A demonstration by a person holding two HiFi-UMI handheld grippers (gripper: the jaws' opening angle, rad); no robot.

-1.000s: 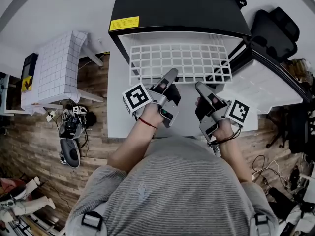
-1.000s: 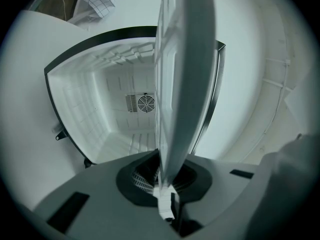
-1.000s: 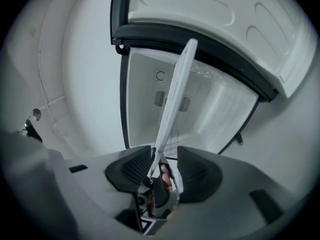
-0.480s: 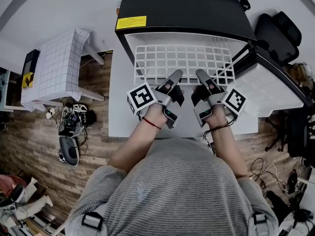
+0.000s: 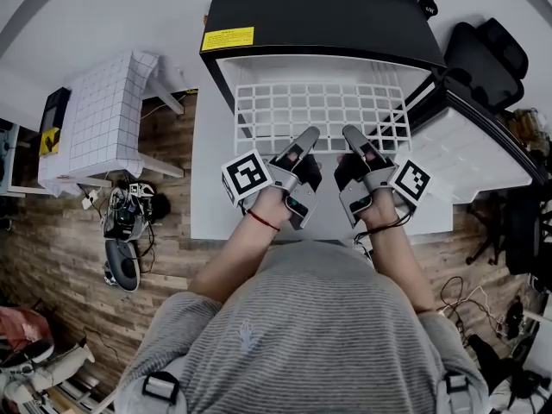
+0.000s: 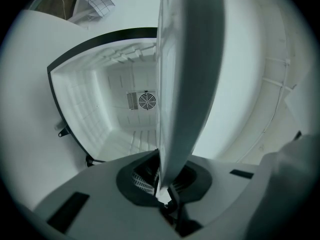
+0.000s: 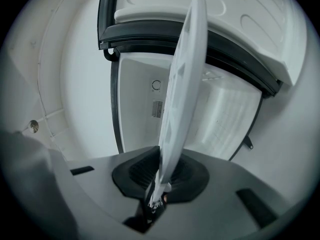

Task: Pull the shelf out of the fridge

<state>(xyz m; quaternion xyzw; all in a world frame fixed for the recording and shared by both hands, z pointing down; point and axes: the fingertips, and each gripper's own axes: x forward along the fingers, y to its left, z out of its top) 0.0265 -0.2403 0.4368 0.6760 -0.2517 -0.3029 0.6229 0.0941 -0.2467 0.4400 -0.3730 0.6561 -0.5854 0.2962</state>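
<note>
1. Where the black fridge (image 5: 319, 11) stands open, its door (image 5: 470, 158) swings out to the right. The white wire shelf (image 5: 319, 110) juts partway out of the cavity, lying level with its front edge toward the person.
2. The left gripper (image 5: 308, 134) is clamped on that front edge, left of the middle. The shelf's rim runs straight between its nearly closed jaws.
3. The right gripper (image 5: 352, 133) takes the same edge just beside it. Its jaws have just been closing, and the rim sits pinched between them.
4. A white panel (image 5: 207, 197) lies on the floor beside and in front of the fridge, over wood planks (image 5: 52, 231).
5. A white gridded table (image 5: 99, 115) stands left of the fridge, with a tangle of cables (image 5: 125, 214) on the planks near it.
6. A black chair (image 5: 483, 54) sits beyond the door at the upper right.
7. A yellow label (image 5: 228, 39) marks the fridge's top near its left corner.
8. Inside, a round fan vent (image 6: 146, 101) shows on the white back wall.
</note>
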